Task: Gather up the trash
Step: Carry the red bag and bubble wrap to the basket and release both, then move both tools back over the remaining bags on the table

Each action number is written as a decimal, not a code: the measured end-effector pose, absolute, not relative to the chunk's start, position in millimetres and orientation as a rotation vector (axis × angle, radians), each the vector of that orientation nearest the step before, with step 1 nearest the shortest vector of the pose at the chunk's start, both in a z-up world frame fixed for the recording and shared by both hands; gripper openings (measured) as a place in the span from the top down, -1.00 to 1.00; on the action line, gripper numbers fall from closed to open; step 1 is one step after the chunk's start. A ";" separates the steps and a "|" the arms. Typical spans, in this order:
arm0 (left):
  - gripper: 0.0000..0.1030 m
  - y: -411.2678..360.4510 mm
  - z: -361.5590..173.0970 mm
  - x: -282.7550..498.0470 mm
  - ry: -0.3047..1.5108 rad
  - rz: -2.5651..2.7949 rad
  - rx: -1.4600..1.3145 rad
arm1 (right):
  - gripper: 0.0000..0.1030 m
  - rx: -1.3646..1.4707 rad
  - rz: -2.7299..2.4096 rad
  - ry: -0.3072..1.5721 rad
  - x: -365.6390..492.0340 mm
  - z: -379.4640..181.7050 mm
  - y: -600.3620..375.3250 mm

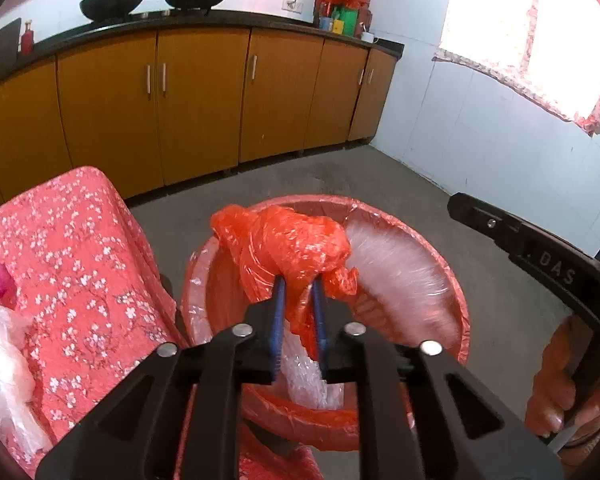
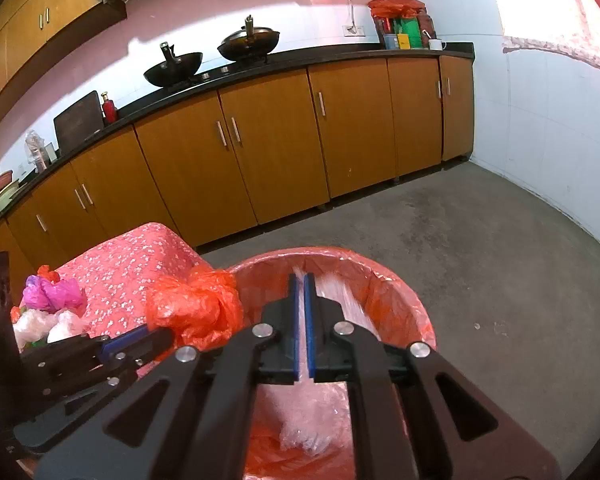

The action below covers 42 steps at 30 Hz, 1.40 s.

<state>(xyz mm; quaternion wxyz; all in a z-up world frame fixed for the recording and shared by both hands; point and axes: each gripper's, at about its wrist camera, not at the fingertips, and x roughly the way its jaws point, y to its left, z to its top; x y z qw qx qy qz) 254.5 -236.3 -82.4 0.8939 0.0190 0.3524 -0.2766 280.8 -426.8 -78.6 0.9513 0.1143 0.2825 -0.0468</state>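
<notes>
My left gripper (image 1: 299,280) is shut on a crumpled orange plastic bag (image 1: 288,244) and holds it over the red-lined trash bin (image 1: 460,308). The same bag (image 2: 196,304) shows in the right wrist view at the bin's left rim. My right gripper (image 2: 299,280) is over the bin (image 2: 412,312), its jaws nearly together with a blurred white plastic piece (image 2: 336,292) just past them. That white piece (image 1: 400,272) also shows in the left wrist view. Clear plastic wrap (image 2: 304,420) lies inside the bin.
A table with a pink flowered cloth (image 1: 80,264) stands left of the bin, holding white bags (image 1: 4,360) and a magenta bag (image 2: 52,292). Orange cabinets (image 2: 260,148) under a black counter line the back. Grey floor (image 2: 480,248) lies to the right.
</notes>
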 end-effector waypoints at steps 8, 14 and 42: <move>0.28 -225.7 -82.9 256.3 0.744 -0.550 0.008 | 0.69 0.237 -0.126 0.560 272.6 -75.4 -433.6; 0.10 -225.1 -87.9 260.3 0.771 -0.564 -0.020 | 0.67 0.230 -0.131 0.553 268.2 -69.0 -427.8; -0.12 -82.2 -17.6 212.4 0.538 -0.309 -0.090 | 0.28 0.175 0.017 0.536 267.1 -46.2 -358.7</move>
